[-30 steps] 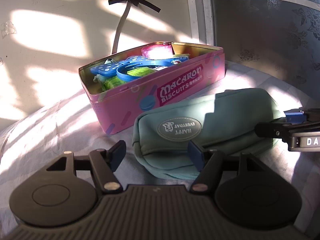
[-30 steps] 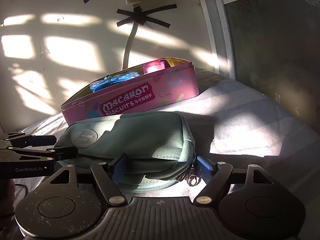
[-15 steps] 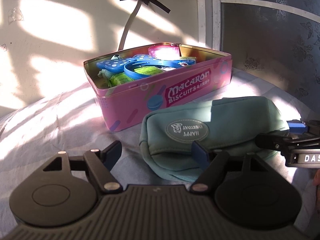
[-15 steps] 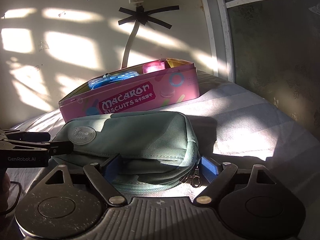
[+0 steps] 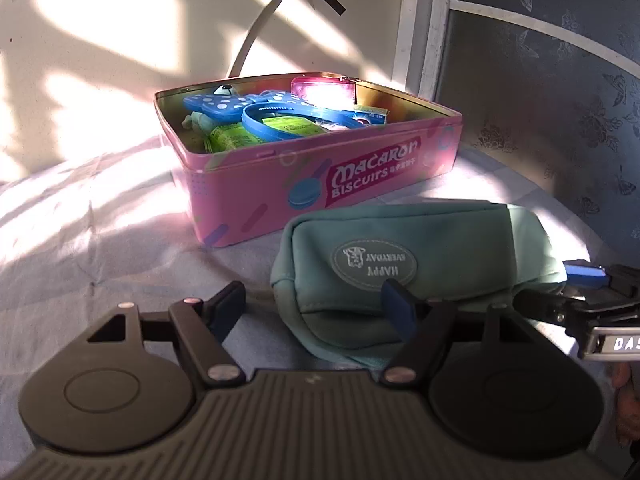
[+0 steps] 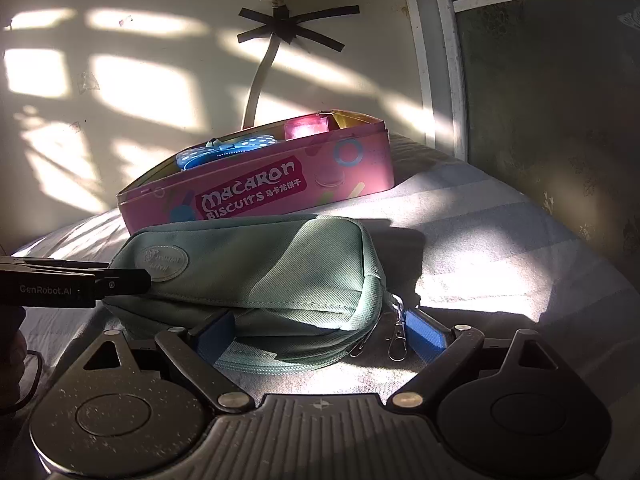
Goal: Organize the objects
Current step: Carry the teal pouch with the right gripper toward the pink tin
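A teal zip pouch [image 5: 420, 248] with an oval badge lies on the cloth in front of a pink Macaron Biscuits tin [image 5: 320, 176]. The tin is open and holds blue headbands, green packets and a pink box. My left gripper [image 5: 312, 312] is open around the pouch's left end; its right finger [image 5: 396, 308] is against the pouch. My right gripper [image 6: 320, 330] is open, its fingers on either side of the pouch's [image 6: 256, 272] zipped right end, near the zip pulls [image 6: 396, 336]. The tin also shows in the right wrist view [image 6: 260, 188].
A pale cloth [image 5: 100, 220] covers the surface, lit by patches of sun. A wall with a taped white cable [image 6: 260, 80] and a power strip stands behind the tin. A dark patterned panel [image 5: 540, 100] rises at the right.
Both grippers have drawn slightly back and risen, so the tin and pouch sit a little farther off. The jaws have stayed open. The pouch and tin have not moved.
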`<action>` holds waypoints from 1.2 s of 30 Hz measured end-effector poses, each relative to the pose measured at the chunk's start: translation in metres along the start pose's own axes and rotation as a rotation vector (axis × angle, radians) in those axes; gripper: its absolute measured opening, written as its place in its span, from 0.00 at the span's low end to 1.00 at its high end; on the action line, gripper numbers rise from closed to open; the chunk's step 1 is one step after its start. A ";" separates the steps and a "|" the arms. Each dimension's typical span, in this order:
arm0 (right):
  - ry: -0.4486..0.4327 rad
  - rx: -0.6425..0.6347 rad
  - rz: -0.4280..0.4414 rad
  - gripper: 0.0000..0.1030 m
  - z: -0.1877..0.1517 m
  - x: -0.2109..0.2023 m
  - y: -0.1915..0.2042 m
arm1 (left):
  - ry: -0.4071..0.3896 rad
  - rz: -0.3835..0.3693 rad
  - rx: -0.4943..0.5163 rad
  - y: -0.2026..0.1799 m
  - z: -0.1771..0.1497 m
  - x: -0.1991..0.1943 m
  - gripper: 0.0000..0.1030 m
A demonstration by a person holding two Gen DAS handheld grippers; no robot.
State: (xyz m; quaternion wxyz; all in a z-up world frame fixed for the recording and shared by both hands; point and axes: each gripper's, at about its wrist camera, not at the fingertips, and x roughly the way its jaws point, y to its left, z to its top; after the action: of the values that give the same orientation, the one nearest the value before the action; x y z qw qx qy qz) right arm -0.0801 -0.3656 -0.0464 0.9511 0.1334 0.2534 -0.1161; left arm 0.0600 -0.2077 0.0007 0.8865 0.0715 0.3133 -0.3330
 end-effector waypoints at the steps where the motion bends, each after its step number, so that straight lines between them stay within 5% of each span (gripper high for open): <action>1: 0.004 -0.012 -0.009 0.85 0.000 0.001 0.003 | 0.021 -0.039 -0.020 0.002 0.000 0.003 0.74; 25: 0.006 -0.083 -0.042 0.88 -0.006 0.002 0.015 | -0.002 -0.092 0.062 -0.006 -0.010 0.001 0.69; 36: -0.059 -0.157 -0.102 0.70 -0.012 -0.009 0.030 | -0.029 -0.070 0.058 -0.006 -0.012 -0.010 0.56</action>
State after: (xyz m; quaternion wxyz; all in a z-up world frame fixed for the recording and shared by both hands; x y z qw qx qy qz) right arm -0.0844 -0.3325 -0.0461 0.9584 0.0420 0.2402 -0.1480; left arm 0.0447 -0.2028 -0.0021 0.8762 0.0815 0.2928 -0.3739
